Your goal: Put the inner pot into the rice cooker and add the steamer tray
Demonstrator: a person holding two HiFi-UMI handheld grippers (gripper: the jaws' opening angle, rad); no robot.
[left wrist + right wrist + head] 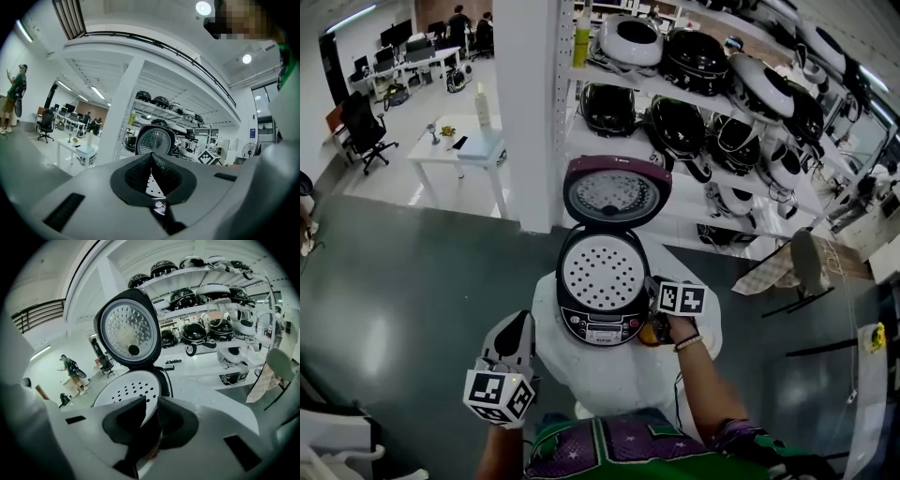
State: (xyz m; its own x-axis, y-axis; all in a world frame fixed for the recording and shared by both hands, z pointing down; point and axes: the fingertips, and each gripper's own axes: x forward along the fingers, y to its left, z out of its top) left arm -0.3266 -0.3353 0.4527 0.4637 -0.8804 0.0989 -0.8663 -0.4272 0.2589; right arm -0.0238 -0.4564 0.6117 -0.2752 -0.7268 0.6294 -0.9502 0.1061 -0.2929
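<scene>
The left gripper (517,325) hung closed and empty at the table's near edge. The right gripper (151,401), jaws slightly apart on nothing, sat just beside the rice cooker (602,330). Its steamer tray (602,274) lay seated inside, hiding any inner pot. Placing looked finished; next probably meant lowering the raised lid (616,192). A white round table (623,375) stood on grey floor (422,281), with shelves of cookers (703,84) beyond.

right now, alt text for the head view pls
An open rice cooker sits on a white table with a holed steamer tray inside and its lid raised. The right gripper is at the cooker's right edge; the left gripper hangs apart, lower left.
</scene>
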